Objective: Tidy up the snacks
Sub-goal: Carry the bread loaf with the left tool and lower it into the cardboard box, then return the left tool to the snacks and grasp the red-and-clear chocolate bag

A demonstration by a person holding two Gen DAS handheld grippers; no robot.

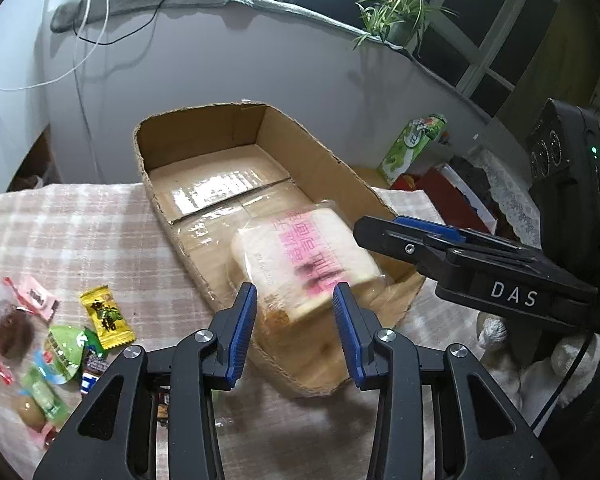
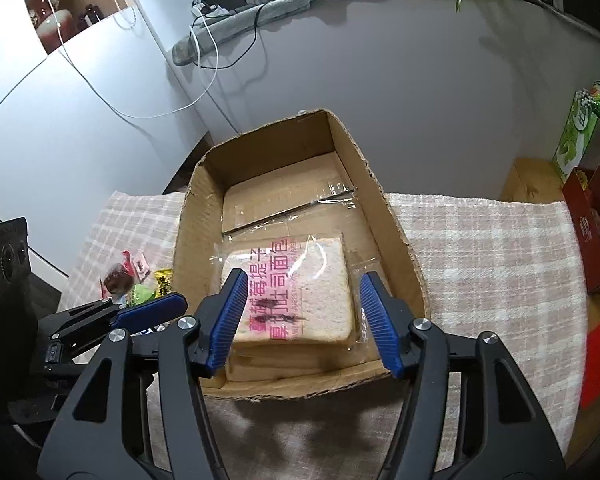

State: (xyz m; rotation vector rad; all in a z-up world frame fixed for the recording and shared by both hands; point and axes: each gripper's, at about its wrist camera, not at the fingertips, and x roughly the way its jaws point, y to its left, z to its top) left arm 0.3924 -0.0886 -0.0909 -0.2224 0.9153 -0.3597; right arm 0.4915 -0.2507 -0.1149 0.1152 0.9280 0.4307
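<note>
Right wrist view looks down past the right gripper (image 2: 300, 324), whose blue pads stand spread apart with nothing between them, hovering just above the near end of a cardboard box (image 2: 400, 240). Directly under and ahead of the claw lies one wrapped bread packet (image 2: 296, 292), flat on the box floor at the near end, its clear wrapper printed in pink Chinese characters with a line of small Latin text too fine to read. The packet is nearly square; its printed lines run away from the claw, toward the far end of the box. The box itself has its long axis running away from the claw, and its far half shows only taped flaps.

Left wrist view shows the left gripper (image 1: 296, 320) also spread wide and holding nothing, poised over the near left wall of the same box, with the bread packet (image 1: 304, 256) just beyond its fingertips. To the claw's right, the right gripper (image 1: 420, 236) reaches in from the side, its body marked "DAS". To the claw's left, on the checked tablecloth (image 1: 80, 216), sits a loose cluster of small snacks (image 1: 48, 340): one yellow candy (image 1: 106, 316) with Chinese writing, one pink packet, one green jelly cup, one dark wrapped piece, and a few more partly hidden behind the gripper. Far right of the claw stands one green carton (image 1: 412, 148).
</note>
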